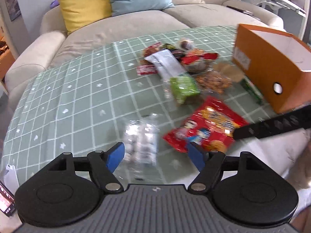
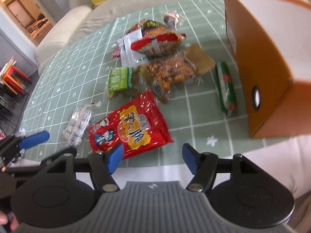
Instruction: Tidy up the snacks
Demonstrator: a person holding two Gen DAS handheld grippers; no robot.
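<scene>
1. Red snack bag (image 2: 129, 124) lies flat on the green checked surface (image 2: 194, 104), near the orange box (image 2: 258, 62).
2. Left tool (image 1: 156, 155) gapes wide, empty, over a clear packet (image 1: 141, 143).
3. Right tool (image 2: 152, 158) likewise wide, empty.

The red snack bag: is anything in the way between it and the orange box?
Nothing blocks it. The red snack bag lies flat near the table's front edge, with bare green tablecloth towards the orange box. The green sausage pack lies farther back beside the box, off the direct path. The right gripper is open just before the bag.
</scene>
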